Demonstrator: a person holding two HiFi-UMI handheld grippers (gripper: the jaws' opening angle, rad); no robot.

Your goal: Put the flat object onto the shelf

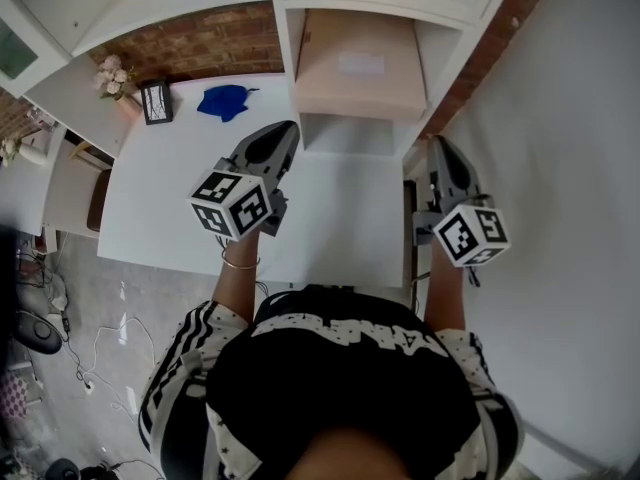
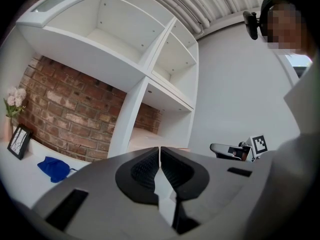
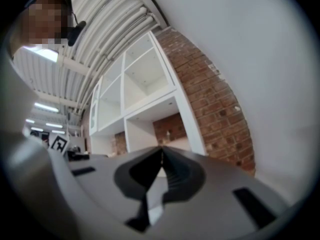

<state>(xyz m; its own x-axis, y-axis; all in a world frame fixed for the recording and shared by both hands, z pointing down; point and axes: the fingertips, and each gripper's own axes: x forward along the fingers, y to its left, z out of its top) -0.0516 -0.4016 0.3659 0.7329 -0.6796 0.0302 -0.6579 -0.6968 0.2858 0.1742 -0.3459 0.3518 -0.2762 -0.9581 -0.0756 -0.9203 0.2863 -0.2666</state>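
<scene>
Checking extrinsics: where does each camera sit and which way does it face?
Head view: on the head, steeply down at white table and shelf unit; forearms, torso, left tongs, right tongs show.
Left gripper view: on left tongs, along shut tips toward shelf unit and brick wall; person's head top right.
Right gripper view: on right tongs, along shut tips toward shelf unit; person's head top left.
Shared: all see the shelf unit.
</scene>
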